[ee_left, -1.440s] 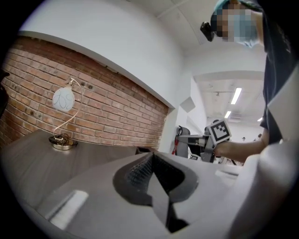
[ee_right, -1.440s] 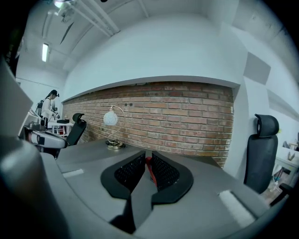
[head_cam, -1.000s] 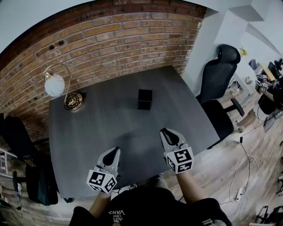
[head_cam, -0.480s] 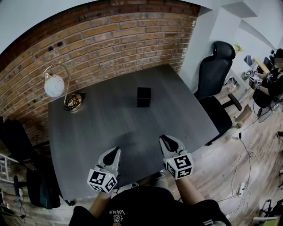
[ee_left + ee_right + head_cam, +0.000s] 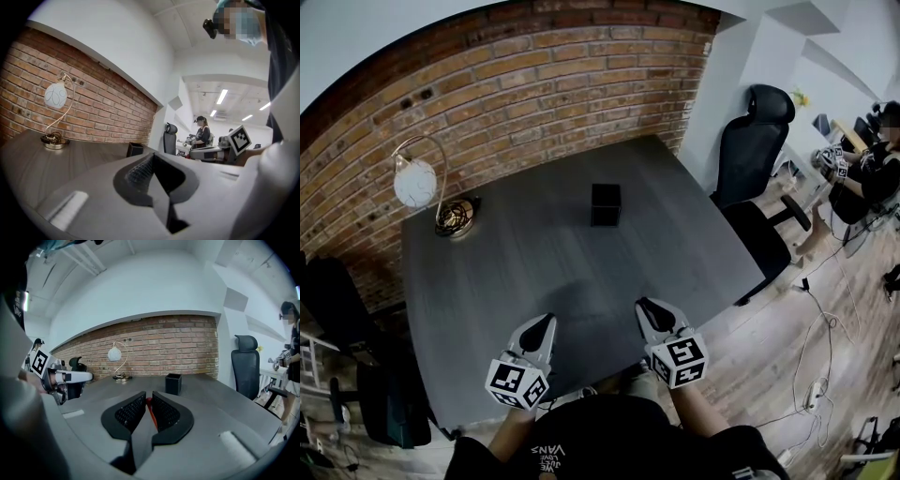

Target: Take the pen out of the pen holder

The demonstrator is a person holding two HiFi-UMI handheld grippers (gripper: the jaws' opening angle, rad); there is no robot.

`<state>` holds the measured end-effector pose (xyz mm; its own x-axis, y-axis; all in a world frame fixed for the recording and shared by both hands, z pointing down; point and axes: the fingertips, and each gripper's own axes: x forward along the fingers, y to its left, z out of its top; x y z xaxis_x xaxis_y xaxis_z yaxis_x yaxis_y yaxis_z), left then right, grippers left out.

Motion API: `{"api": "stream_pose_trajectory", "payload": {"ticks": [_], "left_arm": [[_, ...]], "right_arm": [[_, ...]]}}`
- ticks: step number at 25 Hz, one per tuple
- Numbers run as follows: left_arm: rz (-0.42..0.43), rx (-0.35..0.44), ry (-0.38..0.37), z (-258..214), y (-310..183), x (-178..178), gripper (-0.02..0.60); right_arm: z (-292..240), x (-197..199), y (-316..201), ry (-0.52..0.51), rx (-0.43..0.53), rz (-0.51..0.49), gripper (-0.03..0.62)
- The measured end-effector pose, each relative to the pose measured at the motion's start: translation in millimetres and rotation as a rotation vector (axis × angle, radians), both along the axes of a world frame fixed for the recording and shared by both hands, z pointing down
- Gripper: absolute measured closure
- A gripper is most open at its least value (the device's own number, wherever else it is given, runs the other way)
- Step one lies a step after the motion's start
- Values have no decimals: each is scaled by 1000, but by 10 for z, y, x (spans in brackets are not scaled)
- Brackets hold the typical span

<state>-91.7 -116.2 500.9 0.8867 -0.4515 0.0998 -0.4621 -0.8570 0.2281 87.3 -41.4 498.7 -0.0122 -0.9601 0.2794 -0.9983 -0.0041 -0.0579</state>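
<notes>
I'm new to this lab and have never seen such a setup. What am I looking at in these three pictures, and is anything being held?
There is no robot arm here. A person holds a two-jaw gripper in each hand, and the marker cube on each is part of it. The top-down picture comes from a camera on the person's head. It shows the left gripper and the right gripper above the near part of a dark table. The other two pictures come from cameras riding on the grippers, looking along their jaws. On the table stand a black pen holder and a lamp, in front of a brick wall. The left gripper's jaws are together with nothing between them. The right gripper's jaws are closed on a thin red thing, probably the pen.
</notes>
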Motion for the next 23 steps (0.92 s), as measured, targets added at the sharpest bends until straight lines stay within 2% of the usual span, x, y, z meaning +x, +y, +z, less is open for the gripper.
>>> {"api": "stream_pose_trajectory", "payload": {"ticks": [11, 23], "left_arm": [[24, -5, -3, 32, 1, 59, 529], [13, -16, -6, 66, -47, 110, 529]], "right_arm": [[16, -20, 13, -8, -7, 2, 548], [-15, 36, -85, -2, -3, -10, 548]]}}
